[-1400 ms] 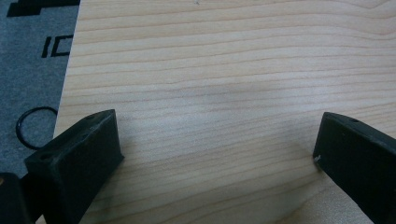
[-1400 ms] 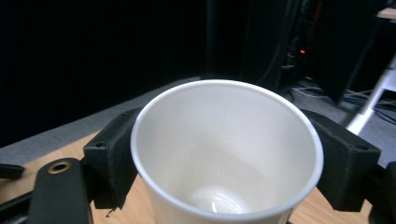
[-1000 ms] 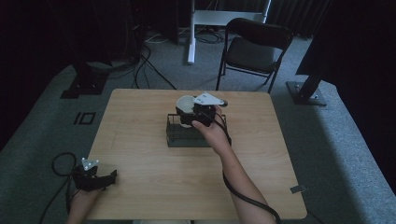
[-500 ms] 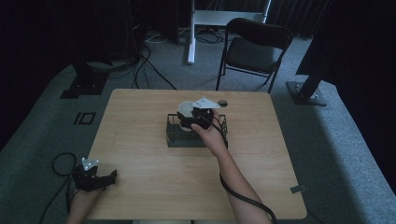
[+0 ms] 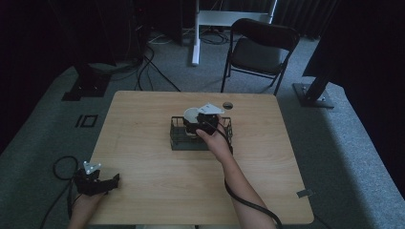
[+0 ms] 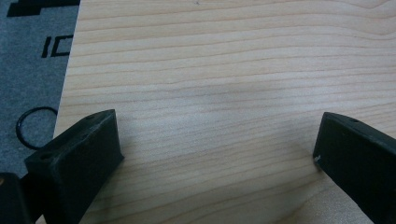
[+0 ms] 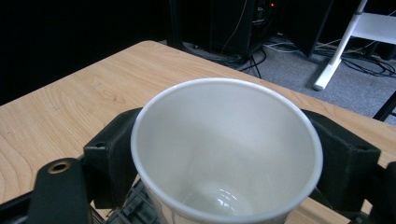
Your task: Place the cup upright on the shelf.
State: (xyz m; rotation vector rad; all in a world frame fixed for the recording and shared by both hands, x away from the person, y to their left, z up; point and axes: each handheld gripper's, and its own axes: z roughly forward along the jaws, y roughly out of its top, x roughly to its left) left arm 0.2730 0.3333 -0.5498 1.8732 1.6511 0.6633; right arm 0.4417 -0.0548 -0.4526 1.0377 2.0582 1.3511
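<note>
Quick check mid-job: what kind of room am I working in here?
Probably a lab or recording studio, not a home: a bare wooden table on grey carpet, dark curtains behind, loose cables and stand bases on the floor, and a folding chair.

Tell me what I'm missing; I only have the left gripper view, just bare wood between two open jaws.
Observer: The right gripper is shut on a white cup, one jaw on each side of its wall.
Operator: Say where that cup is.
Observer: In the high view it sits over a dark wire basket near the middle of the table.
Operator: Report what's in the cup.
Observer: The right gripper view looks straight into it, and it is empty.
Operator: Place my left gripper.
Observer: The left gripper rests at the near left corner of the table, well apart from the basket.
</note>
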